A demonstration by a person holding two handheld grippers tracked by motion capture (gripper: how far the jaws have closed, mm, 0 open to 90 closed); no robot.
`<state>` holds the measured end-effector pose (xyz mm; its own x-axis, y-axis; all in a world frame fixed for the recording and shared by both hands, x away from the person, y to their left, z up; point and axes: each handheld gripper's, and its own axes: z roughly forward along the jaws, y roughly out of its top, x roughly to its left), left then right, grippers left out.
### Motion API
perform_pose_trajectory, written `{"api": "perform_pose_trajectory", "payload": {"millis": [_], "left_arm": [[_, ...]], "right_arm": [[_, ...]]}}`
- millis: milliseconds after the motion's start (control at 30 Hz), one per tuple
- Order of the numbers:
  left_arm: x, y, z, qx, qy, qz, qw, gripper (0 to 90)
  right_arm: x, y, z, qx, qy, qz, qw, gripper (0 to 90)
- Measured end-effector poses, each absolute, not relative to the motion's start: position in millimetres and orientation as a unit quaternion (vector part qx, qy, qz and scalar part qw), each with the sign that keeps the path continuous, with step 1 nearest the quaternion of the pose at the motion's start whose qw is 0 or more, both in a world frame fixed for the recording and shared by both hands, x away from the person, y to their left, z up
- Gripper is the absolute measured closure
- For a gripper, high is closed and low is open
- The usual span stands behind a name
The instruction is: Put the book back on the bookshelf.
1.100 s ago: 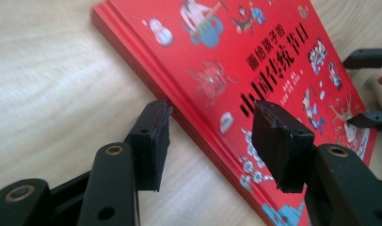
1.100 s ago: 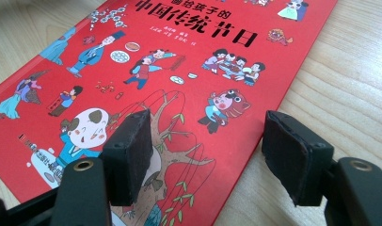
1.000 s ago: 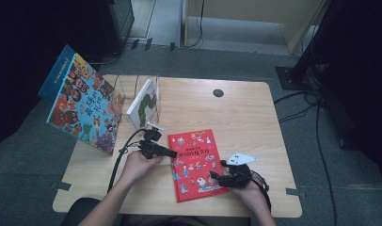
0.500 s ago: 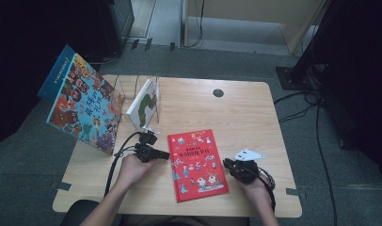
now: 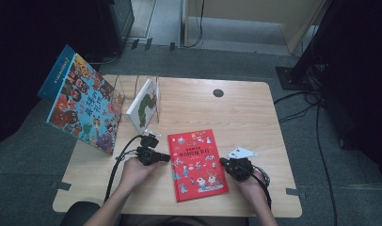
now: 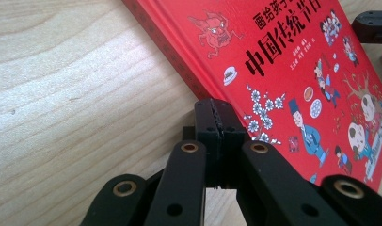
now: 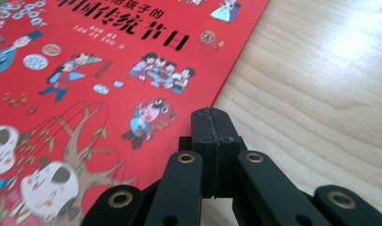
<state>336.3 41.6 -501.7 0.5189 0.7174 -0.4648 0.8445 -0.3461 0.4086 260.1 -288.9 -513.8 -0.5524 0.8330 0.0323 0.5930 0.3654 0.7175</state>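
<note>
A red picture book (image 5: 197, 162) with black Chinese lettering lies flat on the wooden table (image 5: 236, 113), near its front edge. My left gripper (image 5: 166, 157) lies at the book's left edge, pointing right toward it. In the left gripper view its jaws (image 6: 219, 117) have just been closing and now stand pressed together with nothing between them, the tips by the spine of the red book (image 6: 292, 70). My right gripper (image 5: 223, 162) sits at the book's right edge. Its jaws (image 7: 212, 125) have also just closed on nothing, right beside the cover (image 7: 99, 61).
A large colourful book (image 5: 83, 106) leans at the table's left edge. A white book with a green caterpillar (image 5: 143, 106) stands in a clear rack behind my left gripper. A dark round grommet (image 5: 218, 92) sits at the back. Bare wood lies right of the red book.
Both grippers' jaws went from open to closed. The hands stayed almost where they were on either side of the red book, which has not moved.
</note>
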Motion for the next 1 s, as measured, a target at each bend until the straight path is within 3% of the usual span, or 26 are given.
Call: {"api": "perform_pose_trajectory", "payload": {"millis": [267, 633, 900, 1000], "left_arm": [[346, 43, -502, 0.807, 0.488, -0.103, 0.315, 90.0], [355, 49, -504, 0.801, 0.49, -0.099, 0.33, 90.0], [345, 61, -496, 0.794, 0.484, -0.112, 0.351, 78.5], [340, 62, -496, 0.799, 0.48, -0.112, 0.344, 69.9]], "right_arm": [[267, -277, -513, 0.441, 0.804, 0.344, 0.201, 90.0], [276, -273, -514, 0.444, 0.8, 0.352, 0.197, 90.0], [283, -281, -512, 0.465, 0.795, 0.354, 0.162, 89.4], [283, -287, -509, 0.475, 0.788, 0.366, 0.134, 81.0]]}}
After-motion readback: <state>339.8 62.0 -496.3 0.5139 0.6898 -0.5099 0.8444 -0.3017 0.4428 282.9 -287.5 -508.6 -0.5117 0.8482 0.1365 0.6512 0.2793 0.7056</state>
